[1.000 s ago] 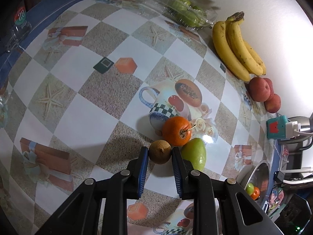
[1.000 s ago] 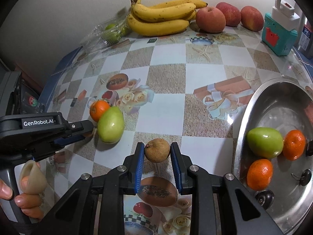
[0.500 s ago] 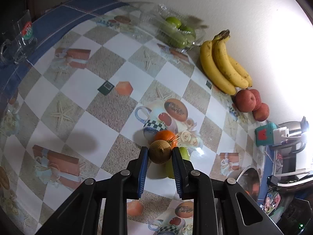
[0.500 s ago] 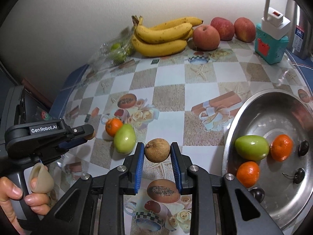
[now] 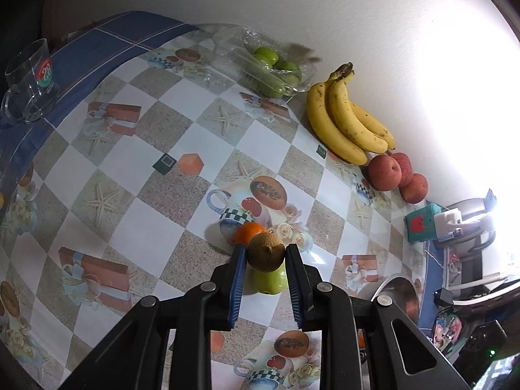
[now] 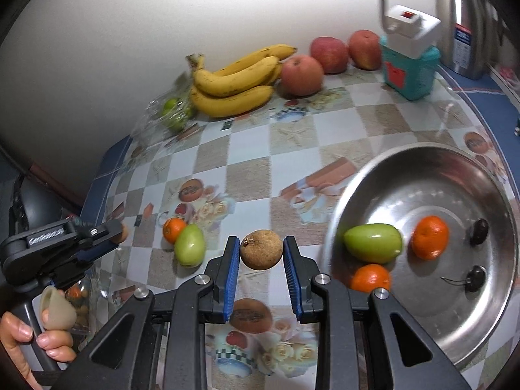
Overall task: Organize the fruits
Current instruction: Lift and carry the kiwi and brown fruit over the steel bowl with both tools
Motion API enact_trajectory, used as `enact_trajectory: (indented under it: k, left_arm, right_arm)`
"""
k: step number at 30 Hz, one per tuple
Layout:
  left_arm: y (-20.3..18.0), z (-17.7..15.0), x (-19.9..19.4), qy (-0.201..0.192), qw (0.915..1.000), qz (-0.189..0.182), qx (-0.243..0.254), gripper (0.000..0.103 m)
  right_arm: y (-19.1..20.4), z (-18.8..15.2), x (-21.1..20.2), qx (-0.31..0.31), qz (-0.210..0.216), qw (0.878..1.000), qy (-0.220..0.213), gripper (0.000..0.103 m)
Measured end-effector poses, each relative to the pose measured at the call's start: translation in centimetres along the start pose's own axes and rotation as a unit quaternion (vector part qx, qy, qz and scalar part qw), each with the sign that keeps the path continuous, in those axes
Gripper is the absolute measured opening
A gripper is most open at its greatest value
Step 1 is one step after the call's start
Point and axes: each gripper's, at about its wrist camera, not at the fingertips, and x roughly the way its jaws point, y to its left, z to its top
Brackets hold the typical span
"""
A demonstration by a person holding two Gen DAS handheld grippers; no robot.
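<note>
Brown fruit (image 5: pixel 266 252) is sitting clenched between the blue pads (image 5: pixel 236 279) of the left claw (image 5: pixel 265 255), at the lower centre of the left wrist frame, held above the desk (image 5: pixel 136 162). Directly behind and below it, an orange (image 5: pixel 247 231) and a green fruit (image 5: pixel 269 281) are lying on the desk, touching each other.

In the right wrist frame, the right claw (image 6: pixel 262 249) is grasping a second brown fruit (image 6: pixel 262 249) at the lower centre, its pads pressing on both sides. A steel bowl (image 6: pixel 461 351) is occupying the right of that frame, holding a green fruit (image 6: pixel 373 243), two oranges (image 6: pixel 430 237) and two dark small fruits (image 6: pixel 480 227). The left claw (image 6: pixel 122 231) is showing at the left edge, with a hand (image 6: pixel 35 341) gripping its handle.

Bananas (image 6: pixel 235 81) and three apples (image 6: pixel 302 74) are lying along the wall at the upper centre, beside a teal box (image 6: pixel 409 71). A clear pack (image 5: pixel 263 65) of green fruit is resting at the upper centre of the left wrist frame, and a glass mug (image 5: pixel 29 91) is standing at the upper left.
</note>
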Motion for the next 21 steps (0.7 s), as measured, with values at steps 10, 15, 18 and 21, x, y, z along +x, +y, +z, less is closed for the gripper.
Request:
enact_trajectory:
  k: [10,15,18,21]
  left_arm:
    - [-2.1,-1.1,0.3,0.009,0.9995,-0.013,0.027,0.026]
    - [-4.5,-2.4,0.8,0.019,0.9978,-0.019,0.06,0.026]
    - [-6.4,-3.4,1.2,0.028,0.9954,-0.027,0.088,0.026]
    - [-8.2,-4.6,1.6,0.042,0.9917,-0.043,0.114,0.026]
  right_arm:
    - [-6.0,1.0,-2.0,0.072,-0.047,0.996,-0.024,0.028]
    - [-8.7,1.1,-3.0,0.108,-0.059,0.992,-0.033,0.028]
    - [-10.1,1.1,-3.6,0.126,-0.068,0.989,-0.039,0.028]
    - [-11.5,0.9,-4.1,0.145,-0.076,0.985,-0.044,0.028]
